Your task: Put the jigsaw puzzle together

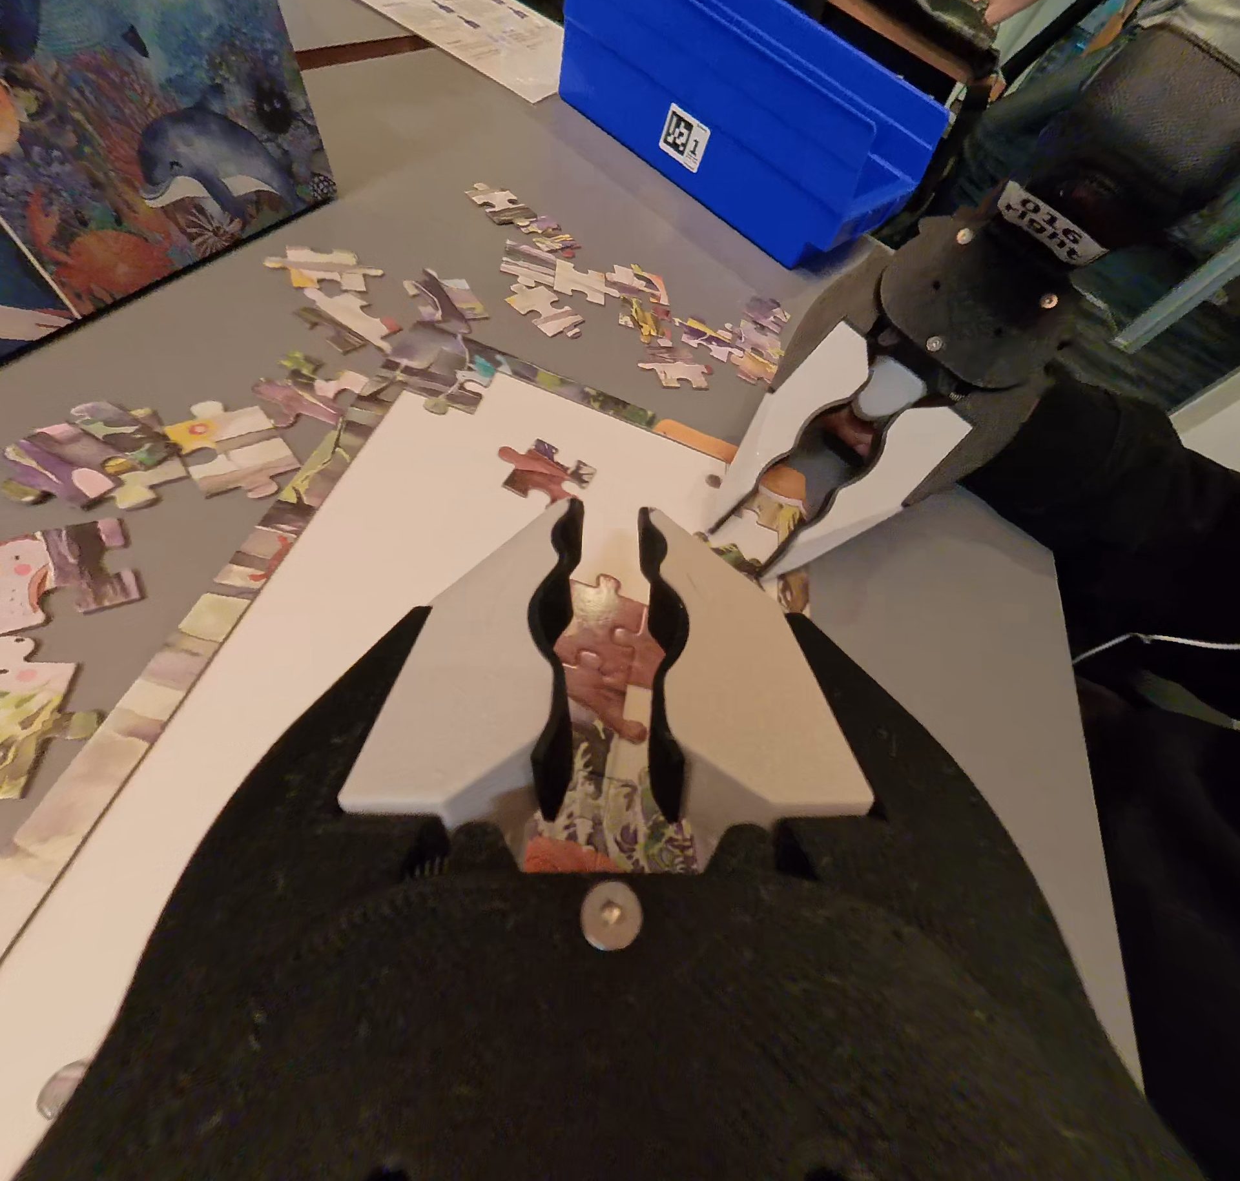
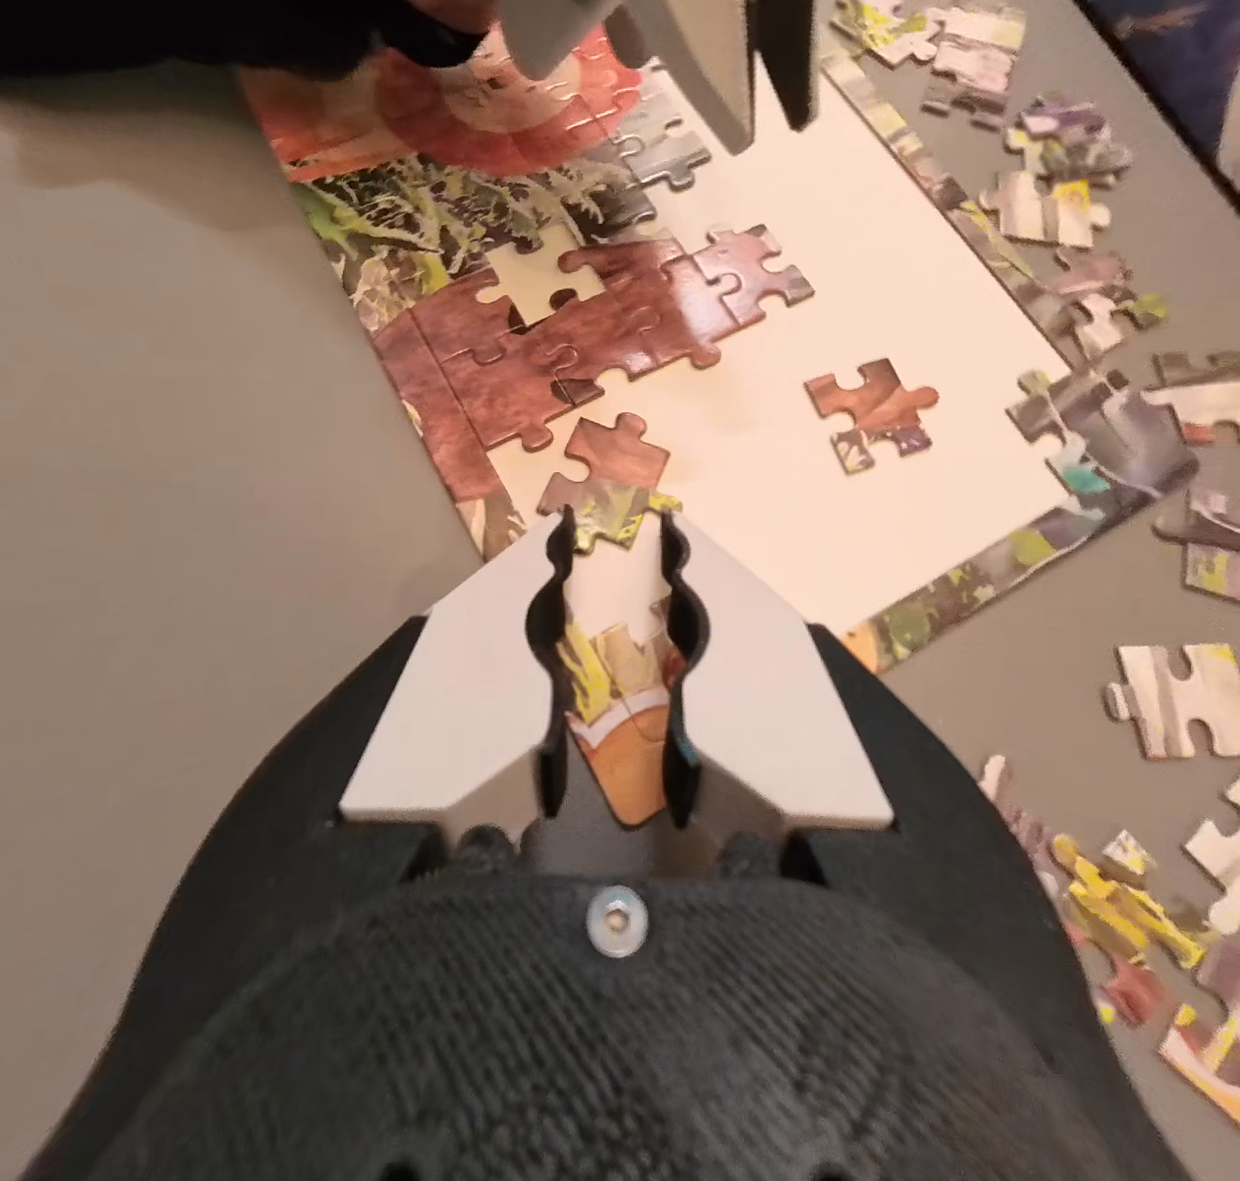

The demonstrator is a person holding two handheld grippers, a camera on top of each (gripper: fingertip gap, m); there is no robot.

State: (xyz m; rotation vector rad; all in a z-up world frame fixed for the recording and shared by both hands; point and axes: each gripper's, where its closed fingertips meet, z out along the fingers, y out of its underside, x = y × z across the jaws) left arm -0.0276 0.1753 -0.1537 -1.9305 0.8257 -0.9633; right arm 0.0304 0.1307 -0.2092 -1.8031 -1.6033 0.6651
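Observation:
A white puzzle board (image 2: 771,263) lies on the grey table, with a joined edge frame and an assembled brown, green and red patch (image 2: 570,337) at its near-left side. A one-piece hole (image 2: 537,270) shows in that patch. My right gripper (image 2: 616,515) is open, low over the board, with its tips at a loose brown-and-green piece (image 2: 607,471) lying flat. Another loose brown piece (image 2: 872,411) lies mid-board and also shows in the left wrist view (image 1: 547,471). My left gripper (image 1: 610,515) is open and empty above the brown patch (image 1: 604,645). The right gripper (image 1: 738,552) shows to its right.
Several loose pieces (image 1: 604,283) are scattered on the table beyond the board and also show in the right wrist view (image 2: 1047,209). A blue bin (image 1: 738,95) stands at the back. The puzzle box (image 1: 147,129) stands far left. A paper sheet (image 1: 456,8) lies behind. The left gripper (image 2: 637,109) hangs over the red patch. The gap from one gripper's tips to the other's is roughly 10 cm.

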